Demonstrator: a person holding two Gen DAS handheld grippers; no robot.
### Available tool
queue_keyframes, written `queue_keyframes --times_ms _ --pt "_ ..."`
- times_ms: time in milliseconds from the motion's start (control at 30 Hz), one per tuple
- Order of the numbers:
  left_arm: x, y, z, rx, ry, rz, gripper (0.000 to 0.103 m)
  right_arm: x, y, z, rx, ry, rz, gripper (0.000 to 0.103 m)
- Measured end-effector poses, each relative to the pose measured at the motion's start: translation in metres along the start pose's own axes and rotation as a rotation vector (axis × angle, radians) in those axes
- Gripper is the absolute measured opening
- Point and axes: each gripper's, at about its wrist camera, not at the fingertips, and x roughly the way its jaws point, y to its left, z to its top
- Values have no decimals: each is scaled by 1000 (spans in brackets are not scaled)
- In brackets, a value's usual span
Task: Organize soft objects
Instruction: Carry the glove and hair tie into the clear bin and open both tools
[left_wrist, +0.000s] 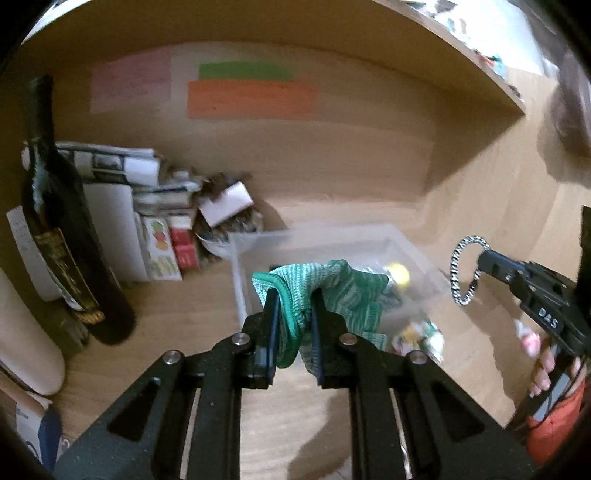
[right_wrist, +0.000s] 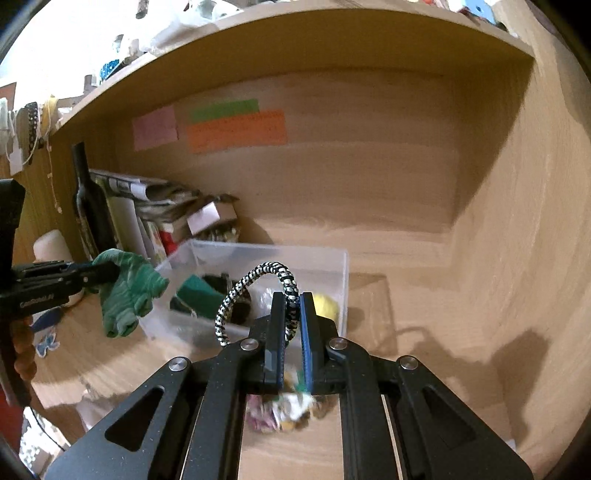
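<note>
Far to the left of the left claw (left_wrist: 293, 321) a dark wine bottle (left_wrist: 70, 254) stands upright on the wooden surface (left_wrist: 177, 332), with a stack of newspapers and cartons (left_wrist: 147, 206) behind it and just to its right. The left claw is clamped on a green knitted cloth (left_wrist: 332, 295), which bunches between its two fingers and spills out ahead of them and to their right. Directly beyond this claw sits a clear plastic bin (left_wrist: 332, 240); the cloth hangs at the bin's near wall, and a yellow ball (left_wrist: 399, 275) shows inside, past the cloth. To the right of the left claw, well apart from it, the right claw (left_wrist: 480, 264) grips a black-and-white braided ring (left_wrist: 463, 273), held in the air off the bin's right end.

In the right wrist view the left claw (right_wrist: 110, 275) comes in from the far left with the green cloth (right_wrist: 129, 295) drooping at the bin's left corner. The bin (right_wrist: 258, 254) lies straight ahead of the right claw (right_wrist: 293, 321) and holds a dark green folded piece (right_wrist: 195, 295) and the yellow ball (right_wrist: 328, 306). The right claw is closed narrowly on the braided ring (right_wrist: 255, 291), whose loop arches up and left of its fingers. Just beneath this claw a blurred multicoloured soft bundle (right_wrist: 284, 410) lies on the surface (right_wrist: 424, 295).
</note>
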Motion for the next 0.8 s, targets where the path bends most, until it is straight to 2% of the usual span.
queue_keyframes --times_ms 133,333,500,800 --pt "10 10 9 -23 -23 63 15 10 6 11 -15 -18 -8 7" --pt "44 23 14 -70 21 84 15 37 9 20 -23 6 -4 7" --pt "69 23 9 -73 72 90 15 63 10 19 -47 64 1 7" --pt "96 18 2 -54 113 70 15 98 10 8 -62 165 29 7"
